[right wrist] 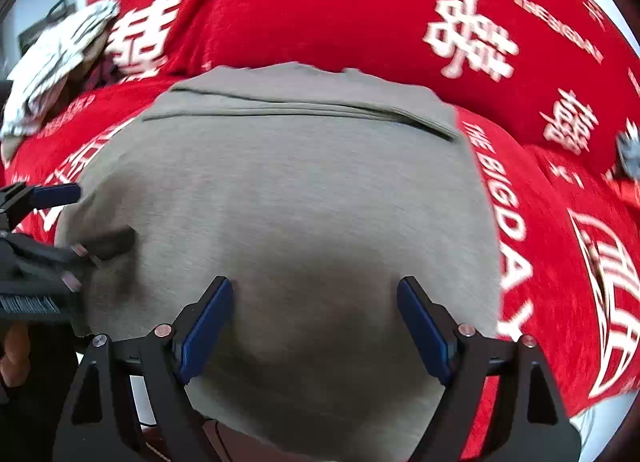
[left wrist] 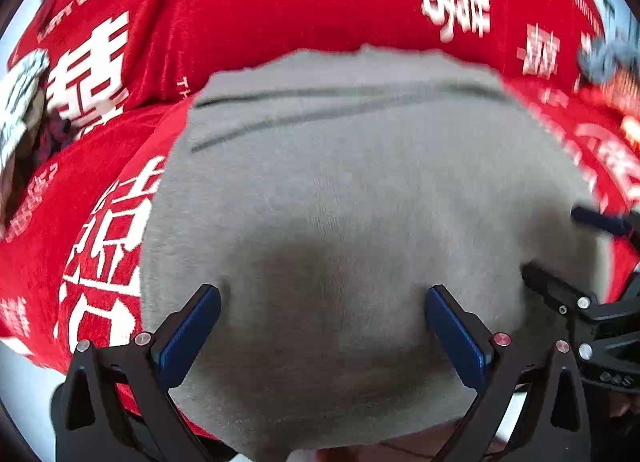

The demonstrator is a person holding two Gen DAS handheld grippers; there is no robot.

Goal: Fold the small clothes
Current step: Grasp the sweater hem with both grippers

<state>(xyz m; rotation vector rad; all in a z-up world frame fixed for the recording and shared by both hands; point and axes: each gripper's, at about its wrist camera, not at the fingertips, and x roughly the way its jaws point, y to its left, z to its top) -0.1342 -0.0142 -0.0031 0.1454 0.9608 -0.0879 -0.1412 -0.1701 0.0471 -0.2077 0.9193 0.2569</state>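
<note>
A red cloth (right wrist: 360,14) printed with large white characters and English lettering covers the bench, with folds running across it beyond both claws. At the outer edges a pale, bluish-white surface shows past the cloth. A crumpled white patterned item (right wrist: 60,58) lies on the cloth far ahead and to the left of the right claw.

The grey garment (left wrist: 360,182) lies flat on the red cloth, directly under and ahead of both claws, its soft fabric doubled over with a folded edge along the far side.

The left claw (left wrist: 322,336) hangs over the garment's near part, jaws spread wide, gripping nothing. The right claw (right wrist: 314,328) does likewise, just beside it.
</note>
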